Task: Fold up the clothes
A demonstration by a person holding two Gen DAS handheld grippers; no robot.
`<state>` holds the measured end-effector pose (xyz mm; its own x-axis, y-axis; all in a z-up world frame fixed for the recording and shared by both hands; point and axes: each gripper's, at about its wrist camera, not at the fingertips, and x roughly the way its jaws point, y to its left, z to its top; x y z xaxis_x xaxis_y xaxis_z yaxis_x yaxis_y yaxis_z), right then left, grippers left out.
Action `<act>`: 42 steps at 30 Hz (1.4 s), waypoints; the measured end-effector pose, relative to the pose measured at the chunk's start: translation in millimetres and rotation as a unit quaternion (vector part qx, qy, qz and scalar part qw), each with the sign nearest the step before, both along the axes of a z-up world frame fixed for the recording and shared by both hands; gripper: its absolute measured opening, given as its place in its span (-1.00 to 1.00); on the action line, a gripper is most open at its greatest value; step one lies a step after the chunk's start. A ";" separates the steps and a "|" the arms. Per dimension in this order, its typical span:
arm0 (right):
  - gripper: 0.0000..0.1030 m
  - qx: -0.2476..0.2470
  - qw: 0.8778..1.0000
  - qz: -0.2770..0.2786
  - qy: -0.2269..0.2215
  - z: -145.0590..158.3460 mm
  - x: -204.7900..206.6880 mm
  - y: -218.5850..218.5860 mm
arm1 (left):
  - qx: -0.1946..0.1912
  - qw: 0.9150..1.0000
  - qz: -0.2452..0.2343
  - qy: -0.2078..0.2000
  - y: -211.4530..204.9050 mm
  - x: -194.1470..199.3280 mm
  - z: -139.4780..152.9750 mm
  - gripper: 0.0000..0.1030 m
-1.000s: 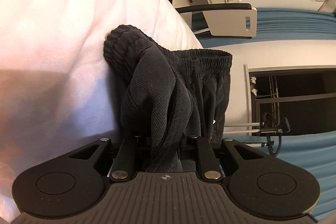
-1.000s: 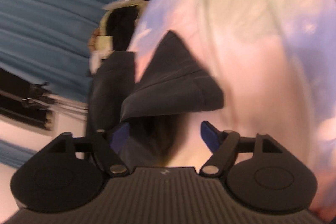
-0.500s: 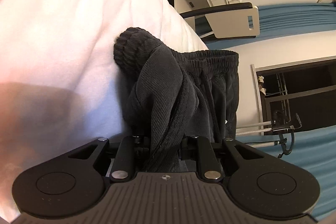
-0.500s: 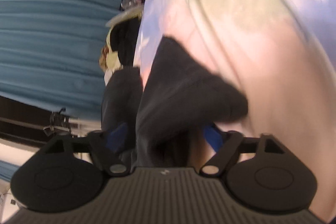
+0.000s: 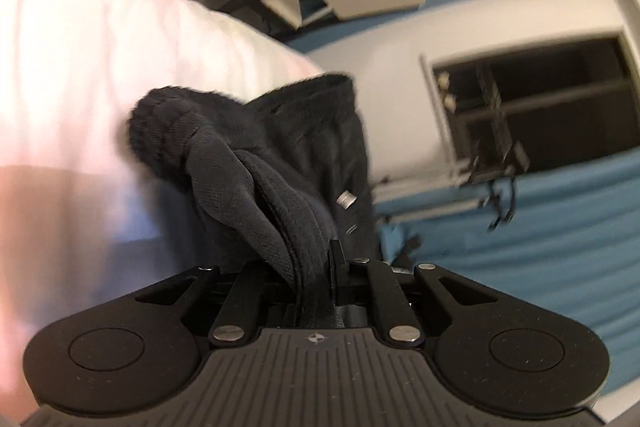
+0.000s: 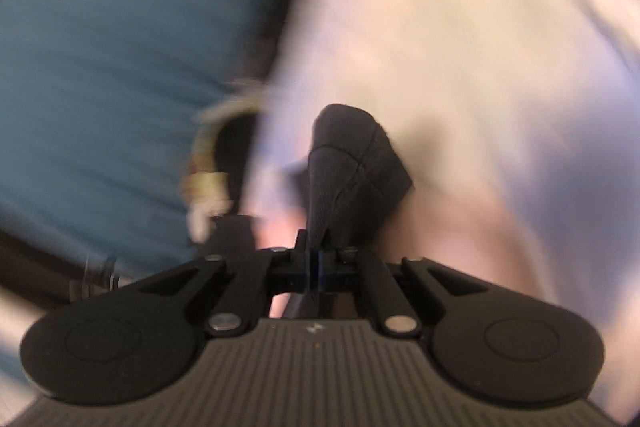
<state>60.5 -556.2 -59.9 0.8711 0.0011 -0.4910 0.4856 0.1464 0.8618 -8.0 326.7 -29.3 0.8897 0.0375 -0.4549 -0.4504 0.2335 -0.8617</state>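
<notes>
Left gripper (image 5: 316,267) and right gripper (image 6: 320,251) each pinch black shorts (image 5: 256,179) above a white bed (image 5: 100,67). Bunched fabric could slip free, spoiling the fold.

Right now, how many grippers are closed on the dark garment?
2. The left gripper clamps a bunched part of the dark garment beside the white bedding. The right gripper pinches another fold of it. That view is blurred.
</notes>
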 end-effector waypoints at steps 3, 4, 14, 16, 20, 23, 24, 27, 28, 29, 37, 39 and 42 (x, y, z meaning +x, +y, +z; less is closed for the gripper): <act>-0.90 0.088 0.995 -0.022 0.044 -29.8 -13.3 -7.0 | -0.002 0.999 -0.024 0.035 0.0 -14.6 -27.3 -0.73; -0.91 0.069 0.996 -0.016 0.048 -25.6 -10.7 -6.9 | -0.008 0.999 -0.026 0.046 0.7 -17.2 -38.4 -0.73; -0.91 -0.108 0.988 0.079 -0.080 66.6 64.2 14.3 | 0.031 0.998 -0.048 0.018 8.3 14.2 21.9 -0.74; -0.91 -0.123 0.979 0.086 -0.142 94.5 66.5 14.5 | 0.069 0.996 -0.058 -0.001 7.9 13.7 41.5 -0.74; -0.91 -0.174 0.963 0.122 -0.165 101.7 44.6 -3.6 | 0.127 0.988 -0.085 -0.011 4.5 -11.5 33.1 -0.74; -0.91 -0.150 0.971 0.174 -0.070 53.7 16.4 -36.3 | 0.130 0.985 -0.114 0.027 5.9 -34.2 -9.9 -0.74; -0.91 -0.133 0.973 0.185 -0.033 30.1 0.2 -48.9 | 0.118 0.985 -0.122 0.039 7.8 -41.7 -27.7 -0.74; -0.90 -0.099 0.974 0.200 0.044 -28.7 -32.7 -71.9 | 0.117 0.984 -0.132 0.036 9.5 -59.7 -58.1 -0.73; -0.90 -0.096 0.973 0.202 0.047 -36.5 -41.9 -71.6 | 0.130 0.982 -0.132 0.024 8.9 -64.7 -60.4 -0.72; -0.89 -0.090 0.975 0.200 0.041 -41.7 -45.2 -73.8 | 0.138 0.981 -0.133 0.016 8.7 -68.8 -61.1 -0.71; -0.10 -0.189 0.958 0.212 0.046 -6.2 -46.4 -52.5 | 0.243 0.959 -0.140 0.038 -3.7 -87.2 -20.2 0.64; 0.09 -0.223 0.951 0.209 0.044 11.9 -58.1 -42.3 | 0.278 0.948 -0.147 0.036 -10.1 -93.2 -2.8 0.70; 0.23 -0.291 0.934 0.204 0.042 31.2 -57.5 -32.8 | 0.328 0.929 -0.166 0.036 -31.7 -85.1 25.7 0.80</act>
